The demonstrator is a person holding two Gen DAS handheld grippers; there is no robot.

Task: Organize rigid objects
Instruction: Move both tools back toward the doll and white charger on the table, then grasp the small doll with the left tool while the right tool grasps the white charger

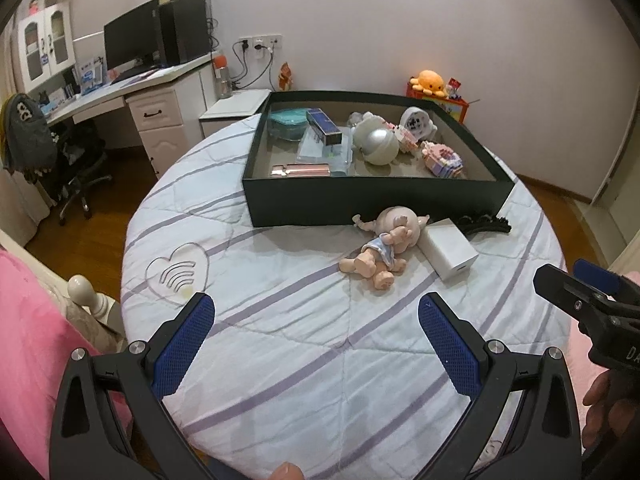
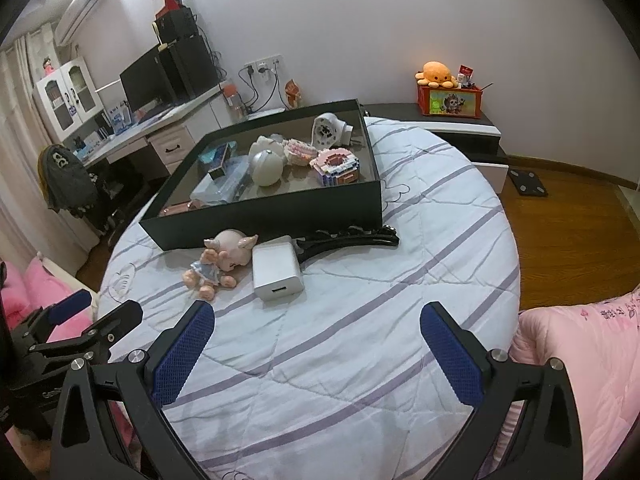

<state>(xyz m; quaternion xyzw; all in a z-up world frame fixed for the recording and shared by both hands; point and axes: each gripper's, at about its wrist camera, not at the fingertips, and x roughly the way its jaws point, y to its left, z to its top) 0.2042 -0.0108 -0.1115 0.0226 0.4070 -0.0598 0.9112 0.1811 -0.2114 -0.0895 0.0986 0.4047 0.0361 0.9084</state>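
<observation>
Doll point(image 2: 218, 258), charger point(image 2: 277, 271) and hair clip point(image 2: 352, 238) await boxing on the bed; both grippers' fingers spread, empty; doll pickup likely next.

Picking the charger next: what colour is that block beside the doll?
White charger block, clearest in the right wrist view.

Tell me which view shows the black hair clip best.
The right wrist view: the black hair clip lies in full length along the box's front wall, behind the white charger. The left wrist view shows only part of it, the rest hidden behind the charger.
</observation>
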